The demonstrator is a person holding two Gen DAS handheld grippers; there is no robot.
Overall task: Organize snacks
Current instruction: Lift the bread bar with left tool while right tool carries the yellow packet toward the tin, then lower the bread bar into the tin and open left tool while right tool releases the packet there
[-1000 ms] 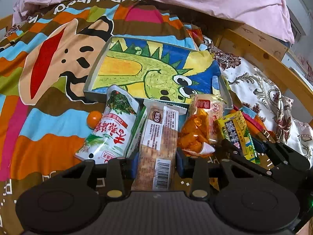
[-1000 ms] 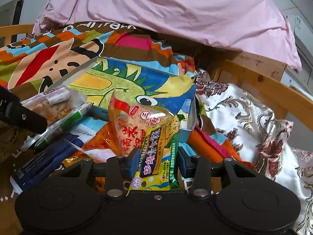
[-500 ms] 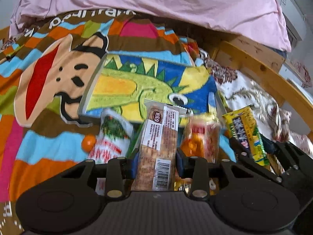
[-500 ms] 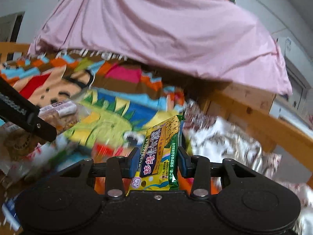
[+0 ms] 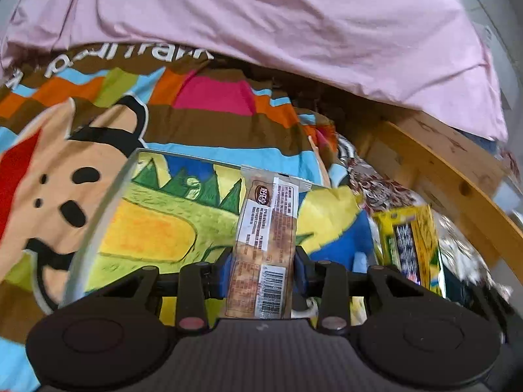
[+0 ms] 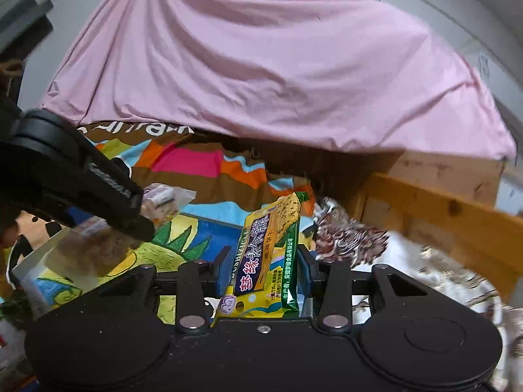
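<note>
My left tool (image 5: 263, 272) is clamped narrow on a brown biscuit packet (image 5: 265, 245), which stands out from the pads toward twelve o'clock, its long axis in line with the fingers and its barcode end nearest me. Beyond and under it, from about nine through twelve o'clock, lies the dinosaur-print tray (image 5: 108, 192) on the striped bedspread (image 5: 212, 124). The packet's far end already overhangs the tray's painted floor, so I judge the left hand the nearer of the two for a drop.

My right tool (image 6: 261, 276) is closed on a yellow-green cracker packet (image 6: 266, 254), also pointing to twelve o'clock and leaning slightly toward one. From this side the tray (image 6: 193, 238) sits at ten to eleven o'clock, with the left tool (image 6: 108, 202) crossing over it at nine. I judge this packet must travel leftward, across toward ten o'clock, to be above the tray, keeping apart from the left tool.
</note>
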